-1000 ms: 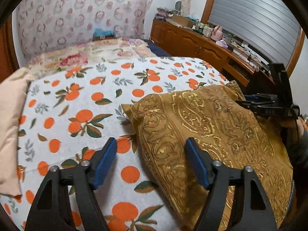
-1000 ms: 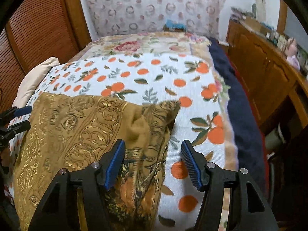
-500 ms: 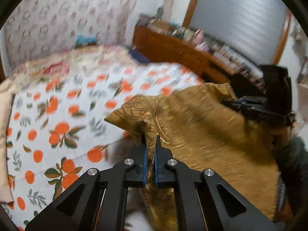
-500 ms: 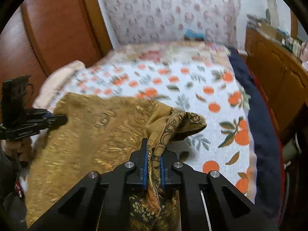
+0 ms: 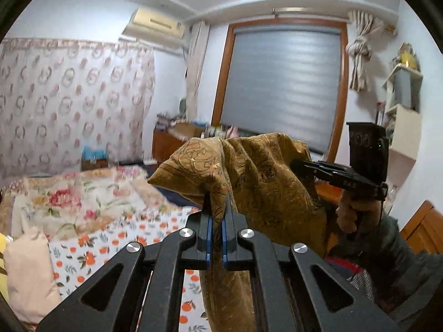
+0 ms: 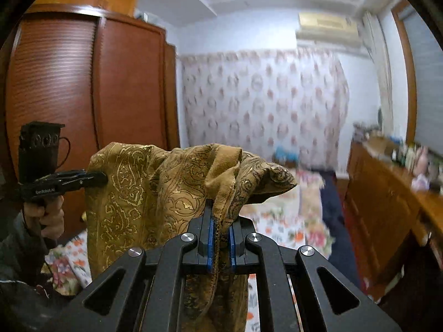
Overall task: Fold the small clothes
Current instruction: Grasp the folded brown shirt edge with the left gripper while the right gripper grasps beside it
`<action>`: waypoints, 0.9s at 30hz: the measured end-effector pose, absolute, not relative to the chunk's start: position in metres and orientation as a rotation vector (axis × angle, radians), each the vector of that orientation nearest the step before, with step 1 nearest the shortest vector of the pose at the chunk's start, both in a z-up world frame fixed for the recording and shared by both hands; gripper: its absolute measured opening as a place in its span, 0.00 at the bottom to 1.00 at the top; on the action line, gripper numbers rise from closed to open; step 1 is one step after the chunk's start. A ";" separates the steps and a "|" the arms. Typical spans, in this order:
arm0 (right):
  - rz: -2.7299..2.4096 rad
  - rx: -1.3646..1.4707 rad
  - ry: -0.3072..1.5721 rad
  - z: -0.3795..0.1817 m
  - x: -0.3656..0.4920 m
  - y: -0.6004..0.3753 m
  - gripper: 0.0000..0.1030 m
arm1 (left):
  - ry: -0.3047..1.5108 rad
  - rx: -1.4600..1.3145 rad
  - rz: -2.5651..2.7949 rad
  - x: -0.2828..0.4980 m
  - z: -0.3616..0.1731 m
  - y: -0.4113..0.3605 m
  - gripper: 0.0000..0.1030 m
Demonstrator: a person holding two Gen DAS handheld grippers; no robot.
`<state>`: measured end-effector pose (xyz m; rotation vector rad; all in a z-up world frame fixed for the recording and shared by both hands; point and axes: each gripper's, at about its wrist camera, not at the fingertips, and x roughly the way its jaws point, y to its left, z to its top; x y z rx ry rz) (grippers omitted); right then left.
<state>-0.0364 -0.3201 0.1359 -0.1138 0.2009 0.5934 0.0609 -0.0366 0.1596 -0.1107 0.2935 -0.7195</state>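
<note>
Above the bed (image 5: 91, 238), both tongs (image 5: 216, 213) (image 6: 221, 215) pinch the gold cloth (image 5: 263, 182).

Gold paisley cloth (image 5: 257, 182) hangs bunched, lifted above the bed.

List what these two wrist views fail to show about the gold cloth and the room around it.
- Gold cloth: its lower hem, left wrist view, hidden behind the left gripper body.
- Same cloth, right wrist view: its bottom, cut off behind the right gripper.
- What kind of garment it is: bunched, cannot tell.
- Items on the wooden dresser: blurred.
- Bed: blurred by motion, near part hidden by the gripper.
</note>
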 end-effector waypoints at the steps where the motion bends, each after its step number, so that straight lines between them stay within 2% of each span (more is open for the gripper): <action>1: 0.599 -0.110 0.184 0.145 -0.043 -0.321 0.08 | 0.279 -0.122 -0.726 0.056 0.166 -0.032 0.06; 10: 0.657 -0.153 0.074 0.185 -0.083 -0.316 0.08 | 0.189 -0.103 -0.664 0.034 0.197 -0.009 0.06; 17: 0.680 -0.162 0.096 0.152 -0.055 -0.318 0.08 | 0.207 -0.107 -0.587 0.040 0.195 0.008 0.06; 21: 0.679 -0.165 0.166 0.148 -0.019 -0.308 0.08 | 0.263 -0.090 -0.501 0.076 0.168 0.015 0.06; 25: 0.667 -0.170 0.286 0.117 0.054 -0.282 0.08 | 0.366 -0.044 -0.387 0.149 0.114 0.020 0.06; 27: 0.628 -0.204 0.339 0.093 0.101 -0.262 0.08 | 0.445 -0.008 -0.312 0.198 0.080 0.024 0.15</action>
